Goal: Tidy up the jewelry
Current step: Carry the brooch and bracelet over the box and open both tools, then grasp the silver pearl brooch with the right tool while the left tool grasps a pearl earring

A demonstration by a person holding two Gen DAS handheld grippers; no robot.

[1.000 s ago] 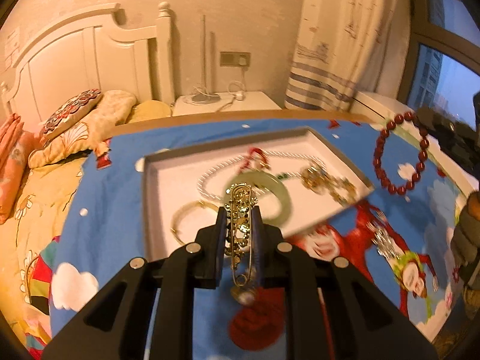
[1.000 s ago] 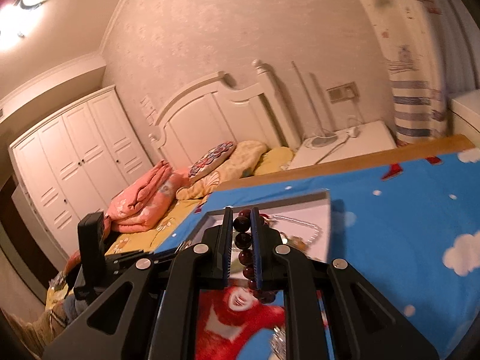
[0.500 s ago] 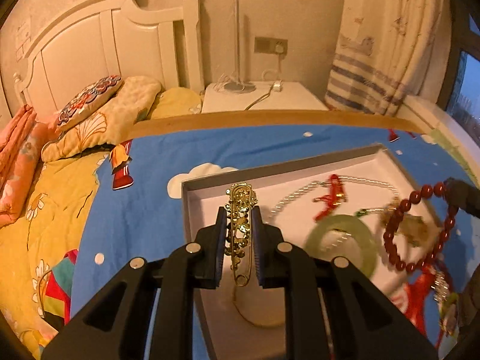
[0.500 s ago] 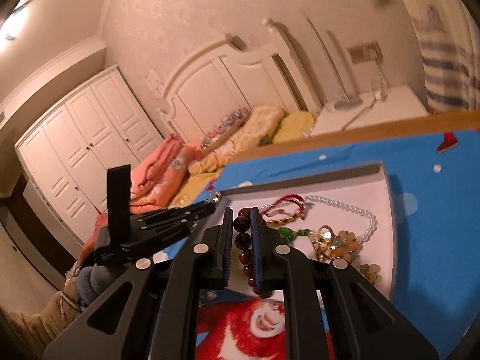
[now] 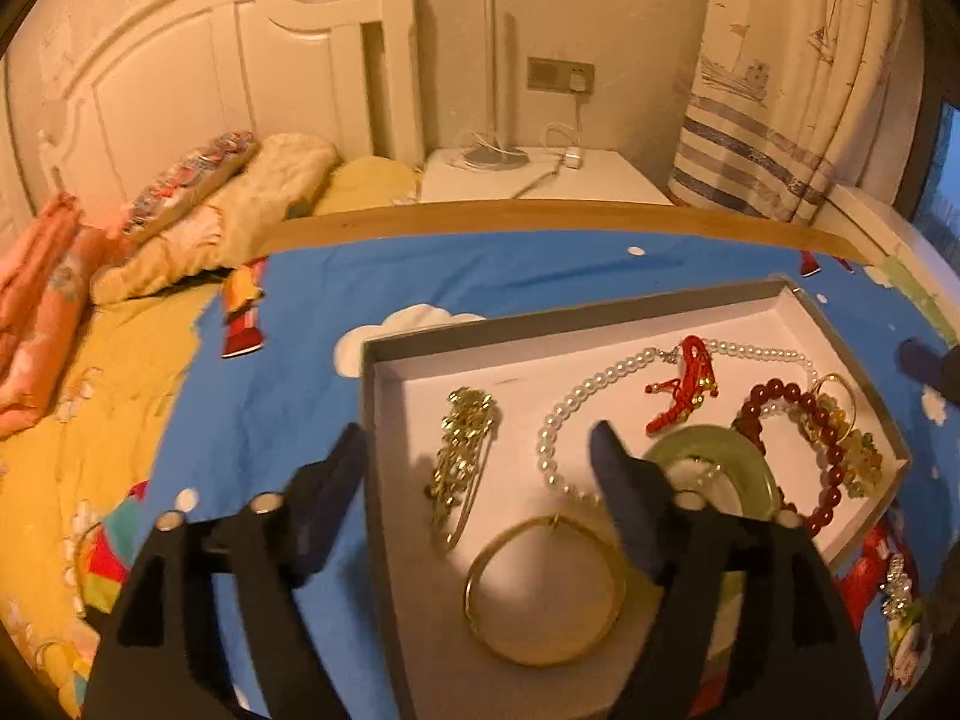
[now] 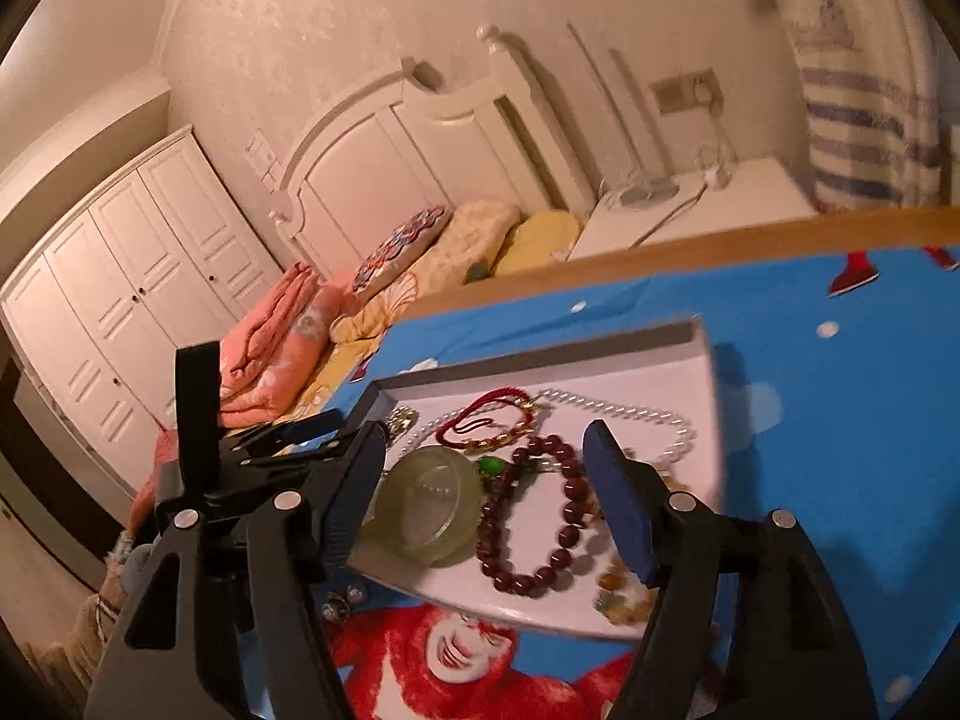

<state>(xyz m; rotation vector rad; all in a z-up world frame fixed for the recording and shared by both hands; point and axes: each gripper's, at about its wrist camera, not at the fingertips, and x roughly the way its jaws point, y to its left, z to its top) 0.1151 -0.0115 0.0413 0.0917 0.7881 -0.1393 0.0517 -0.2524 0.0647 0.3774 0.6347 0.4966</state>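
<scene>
Both tongs stand spread wide and carry nothing, so the pieces they hover over lie free in the tray (image 5: 600,315), a shallow grey-rimmed white box on the blue cartoon-print worktop (image 5: 288,384).

In the left wrist view, the left tongs (image 5: 477,468) straddle the tray's left wall, and the gold brooch (image 5: 462,456) lies flat on the tray floor at about 12 o'clock from them, between the fingers and just ahead. That fits a fresh release: it has a bare patch to itself, apart from the pearl necklace (image 5: 606,384) at 1 o'clock and the gold bangle (image 5: 543,588) near 5 o'clock.

In the right wrist view, the right tongs (image 6: 483,498) frame the dark red bead bracelet (image 6: 534,528), which lies in a loop partly across the green jade bangle (image 6: 429,504) and some amber beads (image 6: 624,600). The red cord bracelet (image 6: 486,420) sits at 12 o'clock.

One silvery piece (image 5: 897,582) lies outside the tray at its 4 o'clock corner, probably the next item to gather.
</scene>
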